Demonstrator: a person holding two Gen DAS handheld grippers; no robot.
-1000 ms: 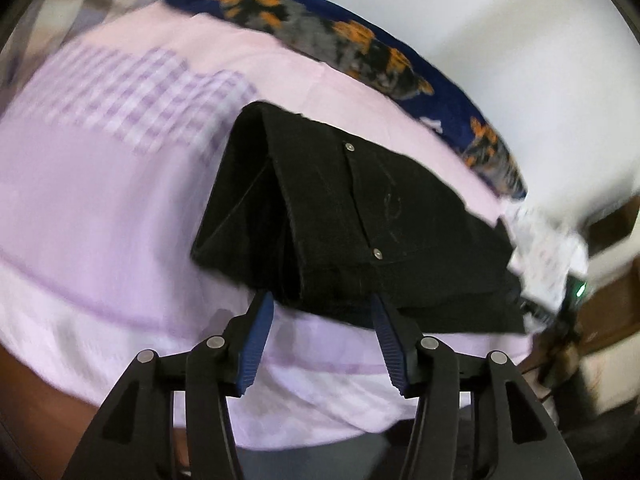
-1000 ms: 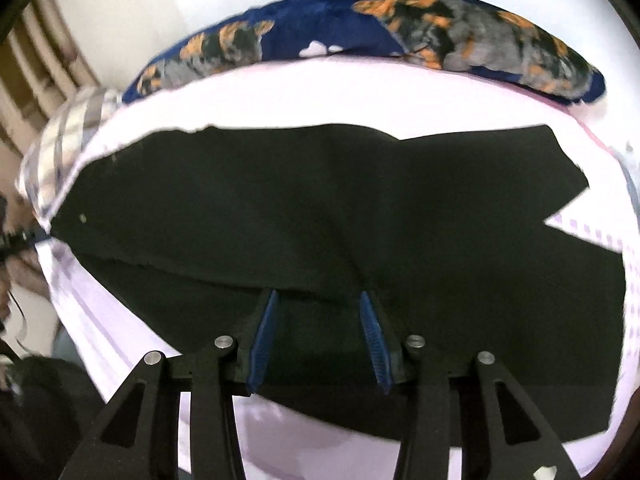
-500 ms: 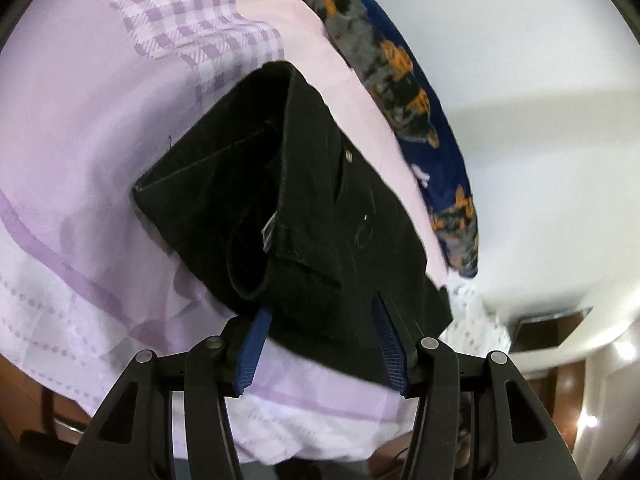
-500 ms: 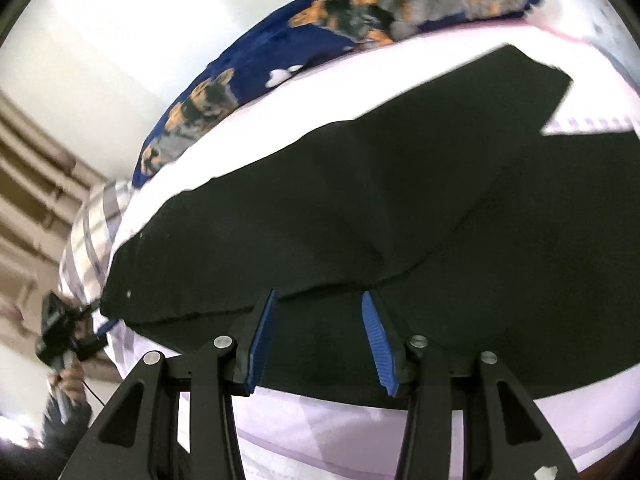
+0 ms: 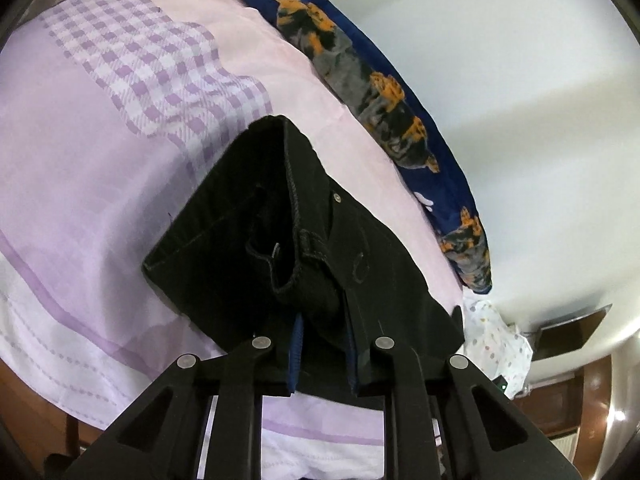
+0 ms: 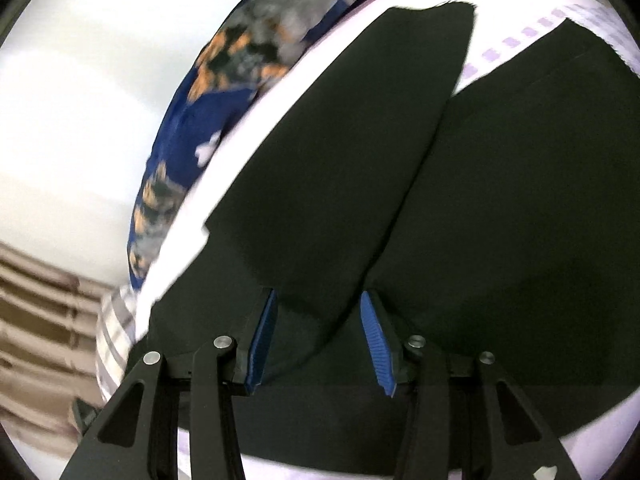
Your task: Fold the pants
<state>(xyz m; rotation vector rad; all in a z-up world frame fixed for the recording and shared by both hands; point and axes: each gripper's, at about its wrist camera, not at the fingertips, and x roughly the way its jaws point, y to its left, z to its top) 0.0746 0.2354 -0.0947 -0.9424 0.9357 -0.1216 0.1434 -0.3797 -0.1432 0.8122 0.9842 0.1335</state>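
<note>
Black pants (image 5: 224, 248) lie on a lilac bed sheet (image 5: 80, 160), waistband end nearest in the left wrist view, with a rivet and a belt loop showing. My left gripper (image 5: 323, 332) is closing, and its blue pads pinch the bunched waistband between them. In the right wrist view the two pant legs (image 6: 500, 200) spread flat and meet in a V. My right gripper (image 6: 318, 300) hovers low over them with its pads apart. A fold edge of the upper leg reaches in between the pads, and they do not visibly press on it.
A dark blue pillow (image 5: 380, 92) with orange and grey print lies along the bed's far edge by a white wall, and shows blurred in the right wrist view (image 6: 224, 80). A white dotted cloth (image 5: 496, 344) sits at the bed's right end. Brown wooden furniture (image 5: 592, 400) stands beyond it.
The left jaws have drawn together onto the waistband, which sat loosely between them before. The right gripper has rolled and come closer to the legs, and the fold edge now lies deeper between its fingers.
</note>
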